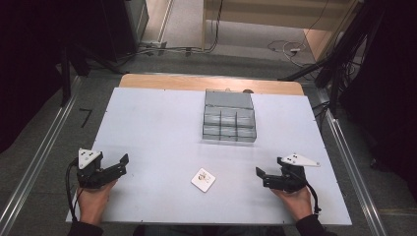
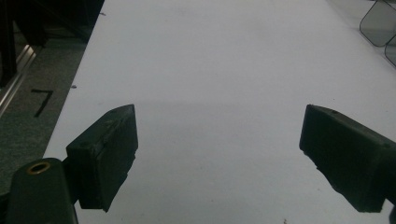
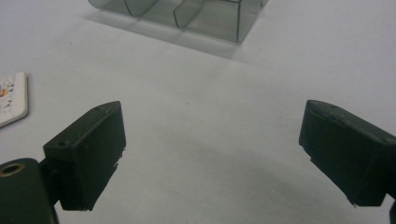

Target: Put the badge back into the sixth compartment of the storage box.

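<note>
A clear grey compartment box [image 1: 229, 118] stands on the white table [image 1: 157, 128] toward the back centre. A small white square card [image 1: 203, 179] with tiny marks on it lies near the front centre. My left gripper [image 1: 124, 164] rests at the front left, held by a hand, open with nothing between its jaws. My right gripper [image 1: 261, 177] sits at the front right, also open and empty. In the left gripper view the gripper [image 2: 219, 135] points over bare table, with the box's corner [image 2: 378, 23] at top right. The right gripper [image 3: 212, 130] faces the box [image 3: 187, 14], the card [image 3: 11, 98] at its left.
The table's wooden back edge [image 1: 211, 82] lies behind the box. Metal rails [image 1: 34, 167] run along both sides on the grey floor. Cables [image 1: 285, 48] and dark stands are beyond the table. A "7" mark [image 1: 86, 117] is on the floor at left.
</note>
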Tool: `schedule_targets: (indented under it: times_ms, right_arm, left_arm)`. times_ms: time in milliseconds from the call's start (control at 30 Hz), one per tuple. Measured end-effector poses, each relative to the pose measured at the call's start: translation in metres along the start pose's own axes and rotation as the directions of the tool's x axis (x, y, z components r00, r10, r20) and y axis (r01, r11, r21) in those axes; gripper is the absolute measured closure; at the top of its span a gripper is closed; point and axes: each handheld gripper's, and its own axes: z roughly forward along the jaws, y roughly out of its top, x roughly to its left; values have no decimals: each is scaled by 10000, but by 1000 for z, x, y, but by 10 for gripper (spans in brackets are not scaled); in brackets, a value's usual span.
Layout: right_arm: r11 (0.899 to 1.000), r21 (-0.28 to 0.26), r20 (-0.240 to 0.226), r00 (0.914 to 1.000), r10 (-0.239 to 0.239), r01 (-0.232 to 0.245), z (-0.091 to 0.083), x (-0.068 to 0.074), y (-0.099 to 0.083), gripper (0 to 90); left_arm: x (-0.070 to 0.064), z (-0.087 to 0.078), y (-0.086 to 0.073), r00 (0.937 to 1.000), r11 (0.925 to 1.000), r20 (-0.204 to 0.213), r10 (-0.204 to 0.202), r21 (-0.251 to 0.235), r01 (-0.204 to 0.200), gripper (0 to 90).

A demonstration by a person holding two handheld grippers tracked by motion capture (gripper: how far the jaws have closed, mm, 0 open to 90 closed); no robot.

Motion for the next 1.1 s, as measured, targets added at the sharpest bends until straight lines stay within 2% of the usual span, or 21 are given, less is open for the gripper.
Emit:
schedule_targets:
  times_ms: [833,1100]
  right_arm:
    - [9996,-19,-620,9977,-270,270,11,20,6,60]
    - [9987,8,-830,9952,-513,515,18,31,8,60]
  left_arm:
    - [0,0,0,10000,10000,16,18,46,-18,118]
    - [0,1,0,10000,10000,14,9,54,-9,118]
